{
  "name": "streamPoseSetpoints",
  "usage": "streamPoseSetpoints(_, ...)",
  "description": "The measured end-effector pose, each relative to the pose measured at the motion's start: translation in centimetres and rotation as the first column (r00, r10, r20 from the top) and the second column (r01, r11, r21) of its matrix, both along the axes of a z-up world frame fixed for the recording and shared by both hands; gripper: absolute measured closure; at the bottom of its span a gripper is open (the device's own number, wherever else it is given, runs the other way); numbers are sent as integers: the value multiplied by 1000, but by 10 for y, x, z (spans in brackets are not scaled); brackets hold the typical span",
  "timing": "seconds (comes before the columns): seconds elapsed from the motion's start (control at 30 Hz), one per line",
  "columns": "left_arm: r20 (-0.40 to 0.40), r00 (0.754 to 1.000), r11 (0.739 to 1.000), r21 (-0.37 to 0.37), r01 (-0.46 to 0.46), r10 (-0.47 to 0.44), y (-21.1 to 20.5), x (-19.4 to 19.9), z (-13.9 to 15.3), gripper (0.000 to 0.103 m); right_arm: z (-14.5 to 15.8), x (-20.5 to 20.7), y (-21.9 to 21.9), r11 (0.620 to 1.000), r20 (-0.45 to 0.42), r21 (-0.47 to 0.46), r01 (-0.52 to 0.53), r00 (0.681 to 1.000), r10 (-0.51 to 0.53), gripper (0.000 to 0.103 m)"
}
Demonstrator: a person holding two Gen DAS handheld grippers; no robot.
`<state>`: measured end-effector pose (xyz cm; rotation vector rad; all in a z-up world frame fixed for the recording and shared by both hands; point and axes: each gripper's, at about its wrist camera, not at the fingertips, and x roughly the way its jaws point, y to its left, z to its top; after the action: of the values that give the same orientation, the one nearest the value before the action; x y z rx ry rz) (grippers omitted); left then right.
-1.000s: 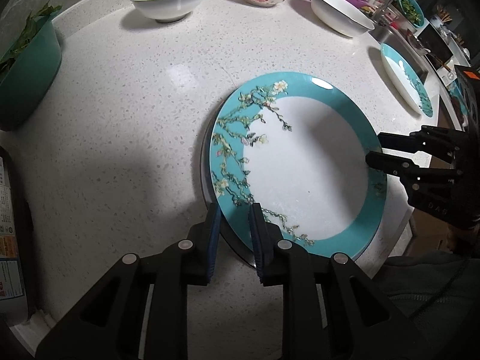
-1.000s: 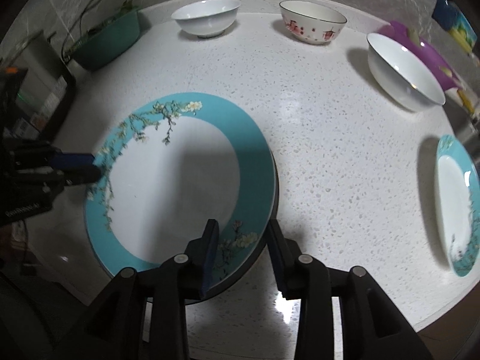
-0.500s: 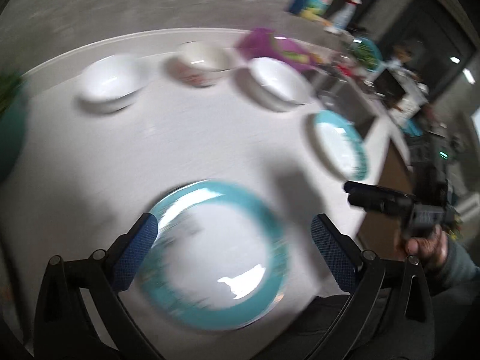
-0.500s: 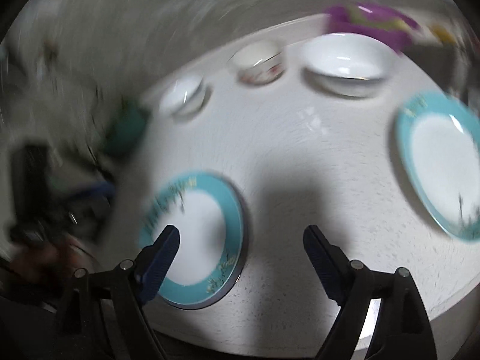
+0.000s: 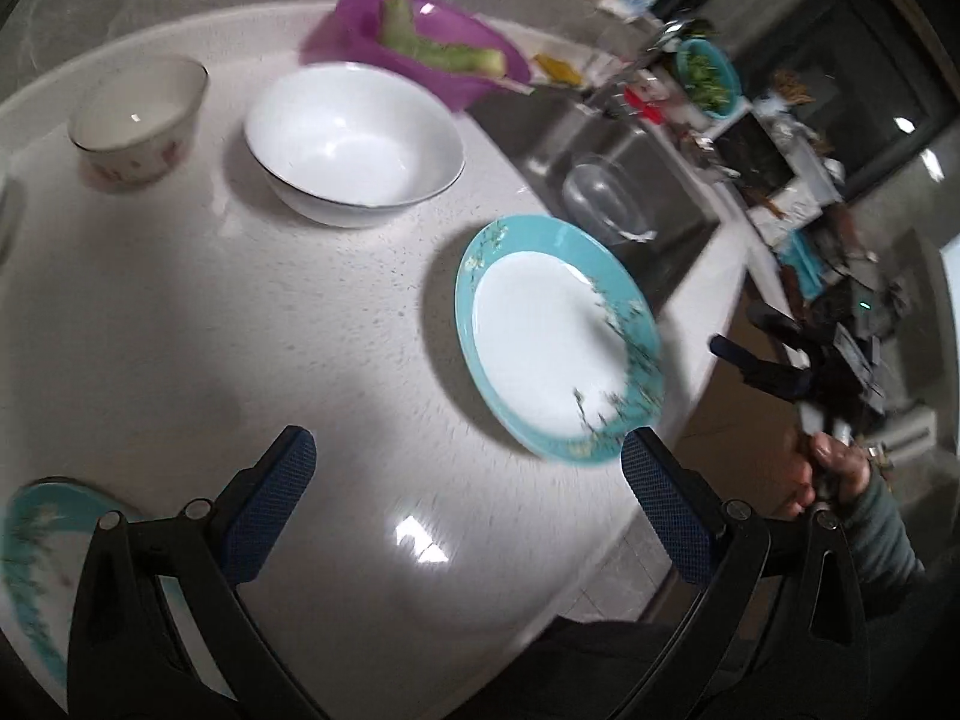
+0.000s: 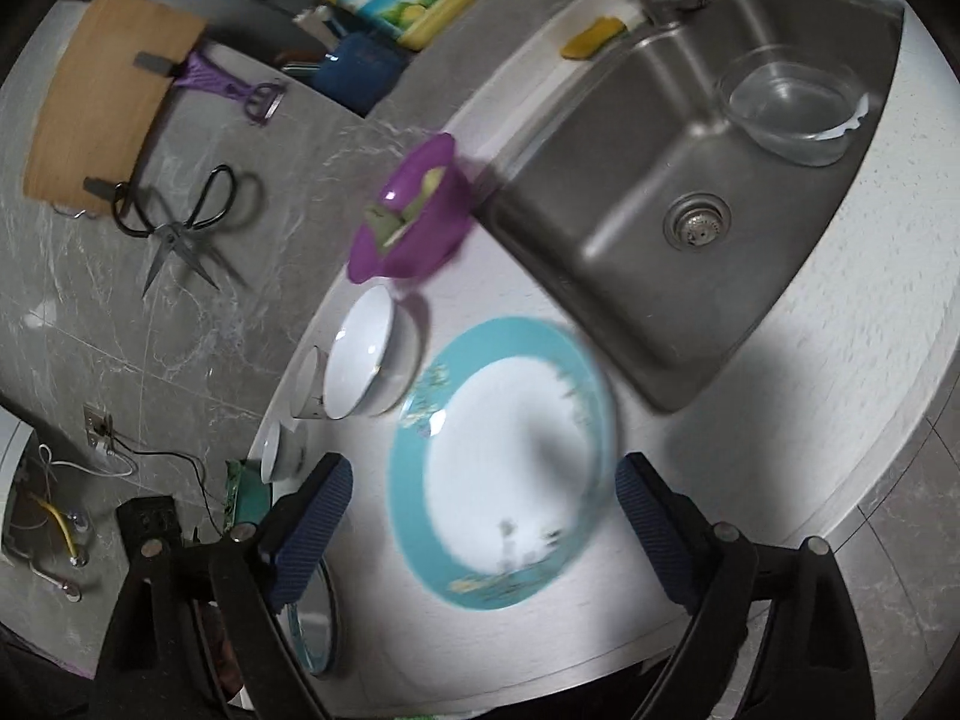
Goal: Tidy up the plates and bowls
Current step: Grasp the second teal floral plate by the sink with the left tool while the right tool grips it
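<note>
Teal-rimmed and white in the middle, the second plate (image 5: 555, 339) lies flat on the speckled counter (image 5: 180, 330) at centre right of the left wrist view, near the counter's edge and just beside the sink (image 6: 708, 192). In the right wrist view the same plate sits at lower centre, directly ahead of the right gripper (image 6: 480, 534), whose blue pads are spread wide with nothing between them; its jaws have just been opening. The left gripper (image 5: 462, 510) is likewise wide apart and empty at the bottom of its own view, its jaws having just opened too. A slice of the first teal plate (image 5: 36, 546) shows at the lower left edge of the left view. The large white bowl (image 5: 354, 141) and the small flowered bowl (image 5: 138, 120) stand at upper left, apart from each other, with a purple bowl (image 5: 420, 48) of green scraps behind them.

Both views are smeared, so my guess is that the tongs are swinging toward this plate quickly. The risk I see is a pad striking the rim rather than straddling it, which could skid the plate off the near edge or into the sink, where a glass bowl (image 6: 792, 108) sits. A shallow one-sided pinch on glazed ceramic could also slip during a lift.
</note>
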<state>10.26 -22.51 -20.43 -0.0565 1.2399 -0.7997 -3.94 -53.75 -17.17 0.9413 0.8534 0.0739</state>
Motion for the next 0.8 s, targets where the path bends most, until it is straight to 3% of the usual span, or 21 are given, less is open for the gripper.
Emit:
streamPoseSetpoints(0.2, -24, 1000, 993, 118, -4, 7, -54, 18, -47, 0, -34, 18, -18, 990, -63, 32, -137, 988, 139, 11)
streamPoseSetpoints(0.47, -73, 997, 986, 164, -14, 27, -72, 30, -84, 3, -64, 41, -8, 969, -88, 84, -233, 967, 240, 23)
streamPoseSetpoints(0.53, -76, 997, 986, 168, -10, 23, -78, 35, -89, 12, -66, 44, -7, 968, -88, 87, -237, 966, 244, 30)
streamPoseSetpoints(0.67, -40, 999, 978, 208, 27, -19, -90, 40, -90, 22, -68, 49, -4, 965, -108, 79, -251, 960, 259, 38)
streamPoseSetpoints(0.77, -10, 999, 971, 233, 49, -48, -96, 40, -88, 37, -71, 50, -3, 964, -133, 71, -256, 955, 263, 57)
streamPoseSetpoints(0.8, -2, 999, 970, 235, 54, -55, -98, 39, -88, 49, -72, 50, -2, 964, -143, 70, -257, 954, 265, 69)
